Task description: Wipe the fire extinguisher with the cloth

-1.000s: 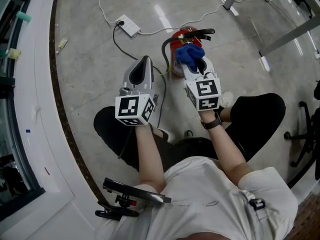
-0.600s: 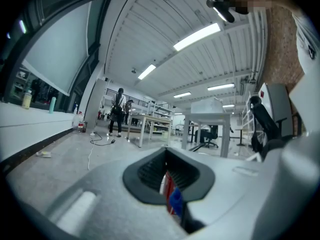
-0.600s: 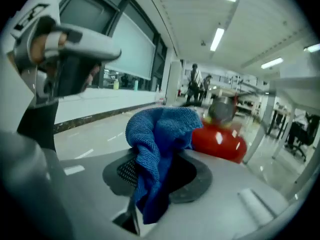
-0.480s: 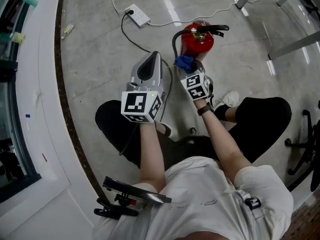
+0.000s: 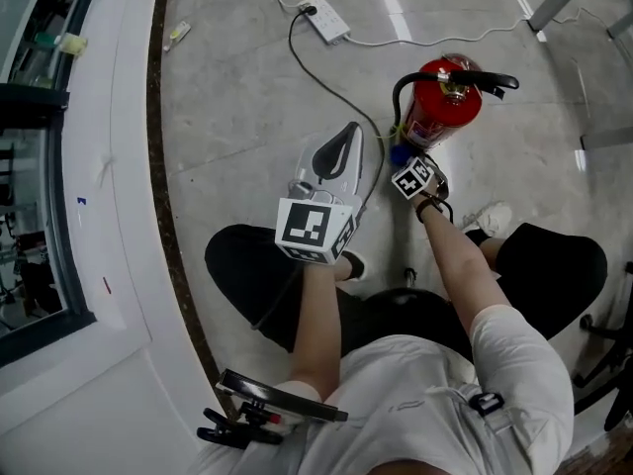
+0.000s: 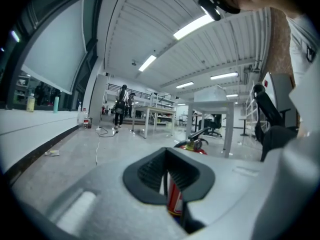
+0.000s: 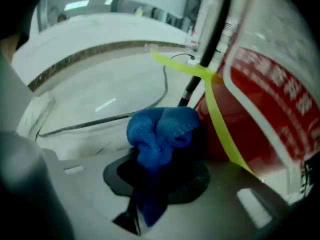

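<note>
Right gripper (image 5: 408, 169) has dropped lower, down by the foot of the extinguisher (image 5: 442, 107). Left gripper (image 5: 346, 142) hangs in the air just left of it, fingers together on nothing. Right fingers are clamped on the blue cloth (image 7: 159, 131). It seems to touch the red side, but it is hard to be sure.

Nothing holds the extinguisher, so a hard push could knock it over. The cloth could also catch on the yellow strap (image 7: 216, 106) or the black hose (image 7: 207, 39).

The floor (image 5: 227, 107) is grey and shiny. A white ledge (image 5: 119, 186) runs along the left. A power strip (image 5: 324, 18) lies farther back.
</note>
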`<state>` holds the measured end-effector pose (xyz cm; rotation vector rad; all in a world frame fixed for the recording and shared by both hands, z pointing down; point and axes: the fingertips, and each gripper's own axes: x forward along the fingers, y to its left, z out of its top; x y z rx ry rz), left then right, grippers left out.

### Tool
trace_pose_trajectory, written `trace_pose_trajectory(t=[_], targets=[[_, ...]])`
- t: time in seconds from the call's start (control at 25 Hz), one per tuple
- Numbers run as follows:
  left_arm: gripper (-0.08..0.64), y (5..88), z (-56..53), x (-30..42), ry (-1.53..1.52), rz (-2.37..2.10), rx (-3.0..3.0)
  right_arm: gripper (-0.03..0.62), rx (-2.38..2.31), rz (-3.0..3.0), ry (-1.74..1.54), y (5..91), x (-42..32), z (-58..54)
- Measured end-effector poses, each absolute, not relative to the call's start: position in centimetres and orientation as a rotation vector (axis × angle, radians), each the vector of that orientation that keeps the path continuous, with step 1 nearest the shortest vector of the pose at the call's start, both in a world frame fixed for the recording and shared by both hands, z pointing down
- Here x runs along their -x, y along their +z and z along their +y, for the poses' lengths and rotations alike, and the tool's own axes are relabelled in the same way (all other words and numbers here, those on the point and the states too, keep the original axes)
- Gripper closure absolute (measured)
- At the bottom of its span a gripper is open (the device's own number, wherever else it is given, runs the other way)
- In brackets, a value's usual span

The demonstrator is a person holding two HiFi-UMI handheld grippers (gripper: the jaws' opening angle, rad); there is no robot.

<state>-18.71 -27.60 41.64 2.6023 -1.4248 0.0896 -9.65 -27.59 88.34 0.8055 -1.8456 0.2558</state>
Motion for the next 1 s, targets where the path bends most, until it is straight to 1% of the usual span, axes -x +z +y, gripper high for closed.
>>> trace_pose_trajectory(t=[0.2, 0.32, 0.4, 0.48, 0.6, 0.76, 0.88, 1.0], targets=[[0.563, 41.4, -27.8, 19.9, 0.072, -1.462, -2.575, 0.482, -0.815, -1.849, 0.398, 87.8, 9.4, -27.7], [0.563, 40.6, -27.5, 19.8, 0.022, -1.444, -2.588, 0.482, -0.972, -1.883, 0.683, 85.6, 8.1, -27.2], [0.563, 39.8, -27.4, 20.0, -0.008, -1.439, -2.591, 0.482, -1.118, -1.970, 0.857, 81.4, 8.2, -26.8], [0.563, 39.2, -27.4, 19.9, -0.029, -1.437, -2.597, 0.482, -1.264, -2.124, 0.896, 73.5, 8.7, -26.3], [0.563, 38.2, -27.7, 18.5, -0.070, -1.417, -2.624, 0.480, -1.396, -2.381, 0.714, 61.7, 8.0, -25.5], [0.563, 37.2, -27.9, 16.7, -0.120, -1.385, -2.640, 0.476, -1.484, -2.708, 0.458, 49.0, 6.8, -25.7], [0.563, 36.6, -27.5, 14.9, -0.138, -1.342, -2.660, 0.471, -1.566, -2.711, 0.259, 43.6, 5.1, -27.8], [0.563, 36.3, -27.1, 13.6, -0.140, -1.312, -2.682, 0.469, -1.547, -2.590, 0.097, 42.7, 4.5, -30.3]])
